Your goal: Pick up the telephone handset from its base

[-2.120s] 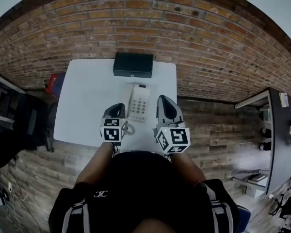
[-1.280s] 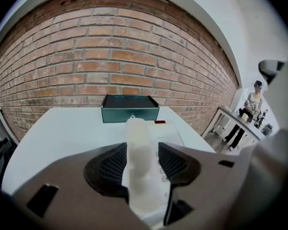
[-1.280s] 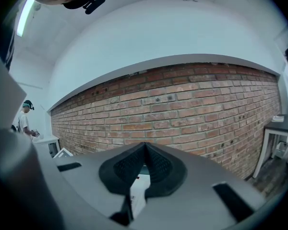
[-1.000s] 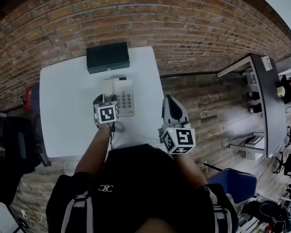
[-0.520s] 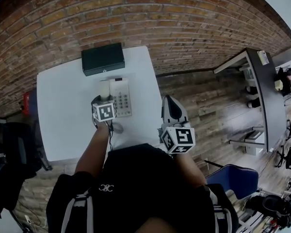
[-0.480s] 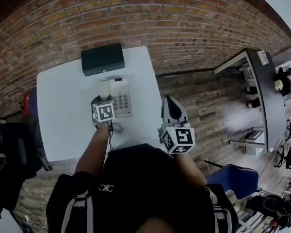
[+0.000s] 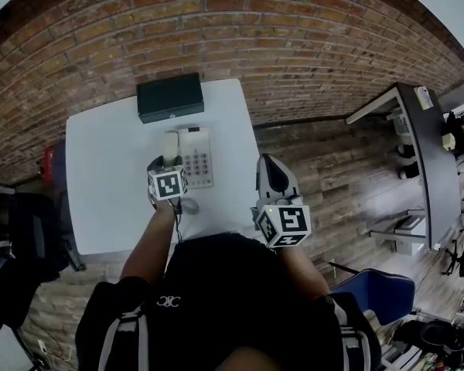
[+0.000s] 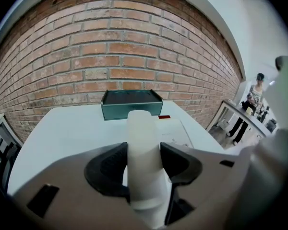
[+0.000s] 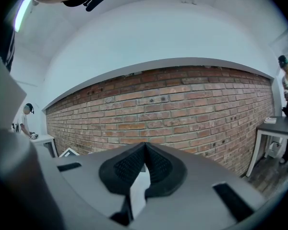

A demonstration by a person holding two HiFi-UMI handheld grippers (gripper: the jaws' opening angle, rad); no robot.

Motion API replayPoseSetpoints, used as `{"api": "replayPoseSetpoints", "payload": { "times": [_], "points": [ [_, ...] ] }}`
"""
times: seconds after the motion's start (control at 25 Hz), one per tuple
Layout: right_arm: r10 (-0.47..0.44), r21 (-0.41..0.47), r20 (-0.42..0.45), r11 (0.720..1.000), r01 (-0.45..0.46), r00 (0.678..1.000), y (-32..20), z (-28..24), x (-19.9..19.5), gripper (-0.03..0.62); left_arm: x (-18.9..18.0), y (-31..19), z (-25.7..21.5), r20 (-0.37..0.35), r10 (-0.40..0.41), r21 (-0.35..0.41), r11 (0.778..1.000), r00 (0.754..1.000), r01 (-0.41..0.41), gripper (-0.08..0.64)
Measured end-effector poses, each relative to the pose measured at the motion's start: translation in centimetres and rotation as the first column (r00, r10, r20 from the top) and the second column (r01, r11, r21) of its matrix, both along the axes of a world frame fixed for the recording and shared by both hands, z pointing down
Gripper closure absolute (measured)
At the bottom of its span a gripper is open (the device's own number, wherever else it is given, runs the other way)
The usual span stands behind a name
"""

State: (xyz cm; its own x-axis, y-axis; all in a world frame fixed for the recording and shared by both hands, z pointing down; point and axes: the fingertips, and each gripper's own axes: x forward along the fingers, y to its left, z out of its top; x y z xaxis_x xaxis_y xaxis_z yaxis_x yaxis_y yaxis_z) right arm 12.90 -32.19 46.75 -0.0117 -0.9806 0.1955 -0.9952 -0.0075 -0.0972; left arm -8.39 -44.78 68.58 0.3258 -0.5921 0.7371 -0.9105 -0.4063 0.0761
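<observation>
At the far left, off the tabletop's (image 7: 100, 184) nine o'clock edge, a red item (image 7: 48, 163) sits on the floor, too small to identify and clear of the work.

The telephone handset (image 7: 168, 145) lies lengthwise in its cradle along the nine o'clock side of the telephone base (image 7: 196, 158), near the middle of the tabletop. The left claw (image 8: 143, 151) comes at it from six o'clock, angled downward, so that its two jaws straddle the handset's narrow waist. That looks like the sensible place to take a long bar. The jaws are closing, the handset stands between them, and both dark pads already sit against its sides. It has not yet left the base. At the claw's six o'clock, what seems to be the coiled cord (image 7: 187, 205) rests on the tabletop; it will likely trail and tug as the handset rises.

At twelve o'clock from the base, a black box (image 7: 170, 97) stands just short of the brick wall (image 7: 240, 29), apart from the telephone and out of the lifting path.

The right claw (image 9: 145, 151) hangs at about four o'clock from the base, beyond the tabletop's edge, pointing nearly level at the wall. Its jaws are pressed together on nothing, probably parked out of the way.

Further right stand a dark desk (image 7: 421, 153) and a blue chair (image 7: 375, 296), both well apart.
</observation>
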Motion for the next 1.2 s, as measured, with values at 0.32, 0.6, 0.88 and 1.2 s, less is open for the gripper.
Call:
{"api": "replayPoseSetpoints", "payload": {
  "times": [0.32,0.6,0.88,1.2],
  "points": [
    [-0.08,0.013,0.02,0.997,0.08,0.997,-0.5,0.0,-1.8,0.594,-0.9,1.0,-4.7,-0.05,-0.026,0.092,0.995,0.998,0.03,0.348],
    [-0.131,0.012,0.007,0.991,0.131,0.991,-2.0,0.7,-3.6,0.594,-0.8,2.5,-10.7,-0.058,-0.004,0.232,0.973,0.998,0.018,0.348],
    [-0.228,0.054,0.032,0.973,0.226,0.973,-3.2,0.0,-6.2,0.594,-0.7,4.6,-16.8,-0.073,0.012,0.358,0.934,0.997,0.015,0.348],
    [-0.299,0.092,0.05,0.952,0.294,0.953,-4.0,-0.4,-8.8,0.594,-2.4,7.5,-19.8,-0.134,-0.039,0.412,0.907,0.99,0.092,0.347]
  ]
}}
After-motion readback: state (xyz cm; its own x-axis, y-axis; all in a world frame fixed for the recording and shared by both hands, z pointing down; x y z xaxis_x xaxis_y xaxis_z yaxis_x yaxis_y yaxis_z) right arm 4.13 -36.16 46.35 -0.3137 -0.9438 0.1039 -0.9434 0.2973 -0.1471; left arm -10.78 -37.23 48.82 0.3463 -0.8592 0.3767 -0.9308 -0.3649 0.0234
